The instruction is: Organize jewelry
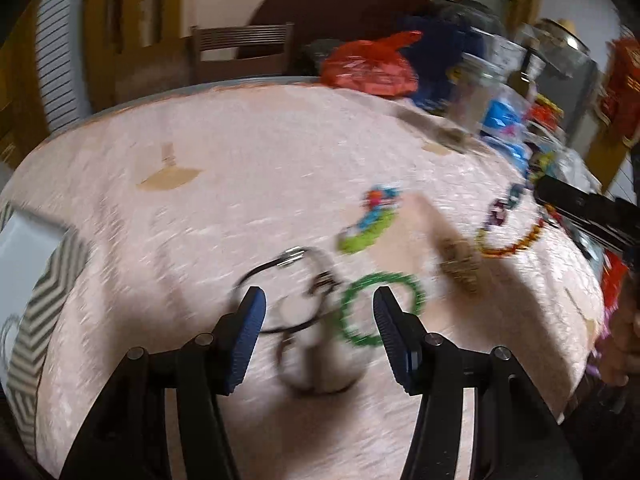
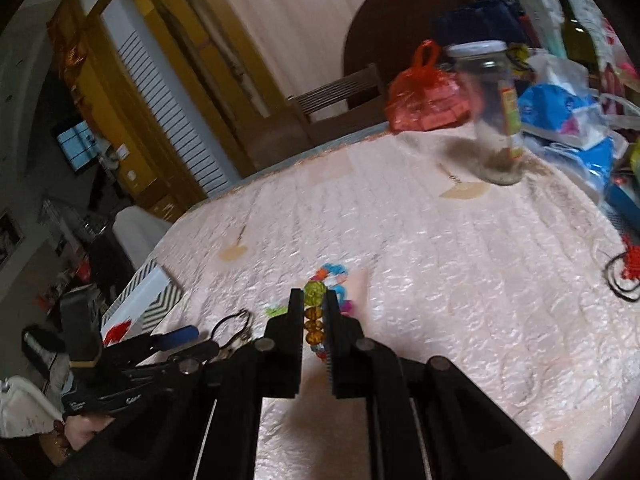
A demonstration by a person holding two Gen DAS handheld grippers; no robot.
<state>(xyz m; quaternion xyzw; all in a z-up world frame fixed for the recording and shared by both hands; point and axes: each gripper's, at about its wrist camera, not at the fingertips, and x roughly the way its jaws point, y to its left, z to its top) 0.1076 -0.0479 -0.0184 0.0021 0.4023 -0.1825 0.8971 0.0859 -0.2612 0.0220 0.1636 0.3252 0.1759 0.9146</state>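
My right gripper (image 2: 314,298) is shut on a beaded bracelet (image 2: 313,314) of amber and green beads, lifted above the pink tablecloth (image 2: 440,280). In the left wrist view that bracelet (image 1: 510,242) hangs as a loop from the black right gripper at the right edge. My left gripper (image 1: 318,306) stands open above a black cord necklace (image 1: 288,276) and a green bracelet (image 1: 414,288) that lie on the cloth; nothing is between its blue pads (image 1: 250,320). A multicoloured bracelet (image 1: 370,218) lies farther back.
A chevron-patterned box (image 1: 44,280) sits at the table's left edge. A glass jar (image 2: 498,120), a red plastic bag (image 2: 424,100) and blue packets (image 2: 568,112) crowd the far right side. A small brown-gold piece (image 1: 460,266) lies near the green bracelet. A wooden chair (image 1: 244,52) stands behind.
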